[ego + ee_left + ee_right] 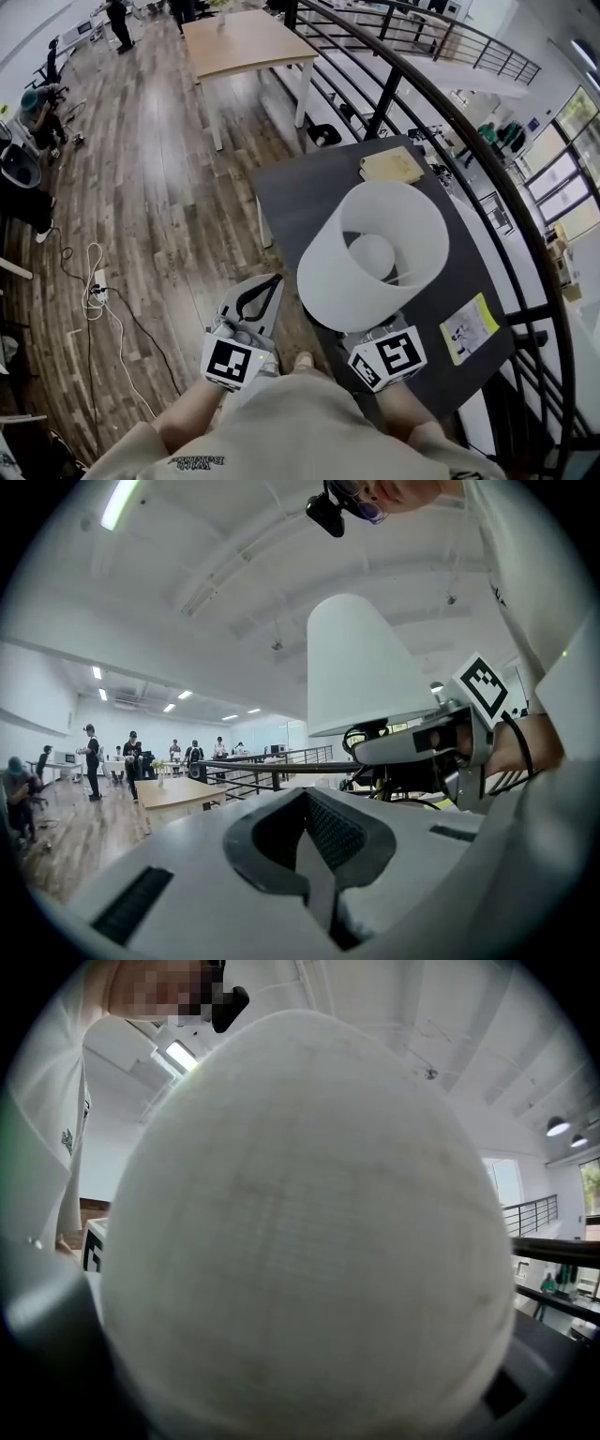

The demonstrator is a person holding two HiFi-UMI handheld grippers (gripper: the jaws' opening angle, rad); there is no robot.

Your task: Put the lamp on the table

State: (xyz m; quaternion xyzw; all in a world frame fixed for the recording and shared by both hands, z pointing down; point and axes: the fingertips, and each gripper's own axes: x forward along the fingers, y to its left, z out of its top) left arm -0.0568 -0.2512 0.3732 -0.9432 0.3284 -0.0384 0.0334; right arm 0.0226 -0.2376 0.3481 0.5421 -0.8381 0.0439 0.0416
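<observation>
1. We hold the lamp [330,274] in the right gripper [384,339]. Its white shade opens towards the head camera and lies over the near part of the dark table [300,197].
2. In the left gripper view the shade [366,667] stands above the right gripper [422,747], which clasps the lamp below the shade. The jaws stand wide on it.
3. In the right gripper view the shade [309,1241] fills nearly the whole picture, so we see no pads there. No view shows us whether the lamp's foot touches the table.
4. Our left gripper [267,291] is just to the left of the lamp, beside the table's near left edge and over the wooden floor [141,187]. Its own view shows its jaws [314,855] closed together with nothing between them.
5. On the far part of the table lies a tan pad [392,164]. On the near right part, just right of the right gripper, lies a yellow-edged sheet [469,328].
6. A dark railing [441,103] curves along the table's right side.
7. Far to the left stands a light wooden table [244,42], well apart from ours.
8. A white cable [94,281] lies on the floor to the left.
</observation>
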